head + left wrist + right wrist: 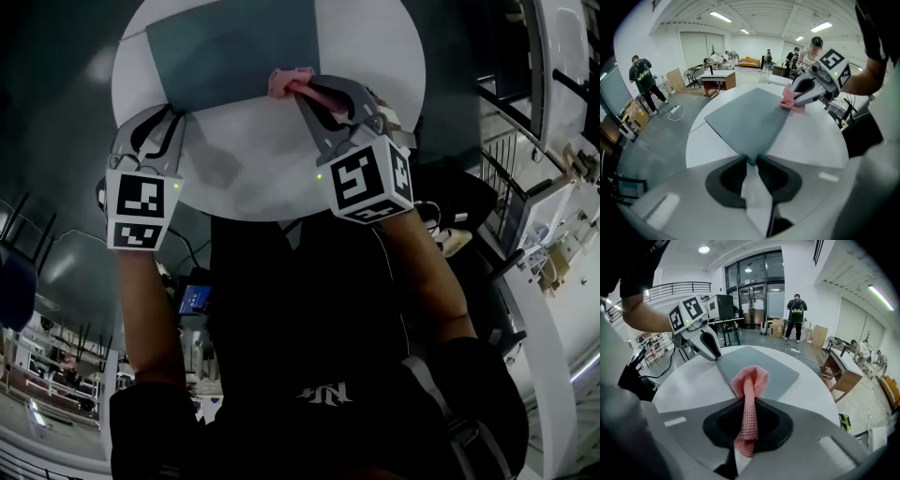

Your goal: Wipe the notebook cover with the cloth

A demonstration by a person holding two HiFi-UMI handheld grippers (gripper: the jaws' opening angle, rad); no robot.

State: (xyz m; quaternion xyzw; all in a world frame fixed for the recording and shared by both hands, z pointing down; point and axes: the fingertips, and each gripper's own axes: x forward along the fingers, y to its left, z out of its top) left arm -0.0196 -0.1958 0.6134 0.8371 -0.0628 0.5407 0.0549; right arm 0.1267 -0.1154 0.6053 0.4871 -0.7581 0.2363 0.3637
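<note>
The grey notebook [234, 47] was laid on the round white counter [272, 169]. Its near left corner was pinched between the narrowed jaws of the left hand-held gripper [752, 158]. The pink cloth [749, 378] was clamped in the right hand-held gripper [749, 401] and rested at the notebook's near right edge.

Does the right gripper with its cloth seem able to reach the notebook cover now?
Likely yes: the right gripper holds the cloth at the notebook edge, and nothing lies on the cover.
</note>
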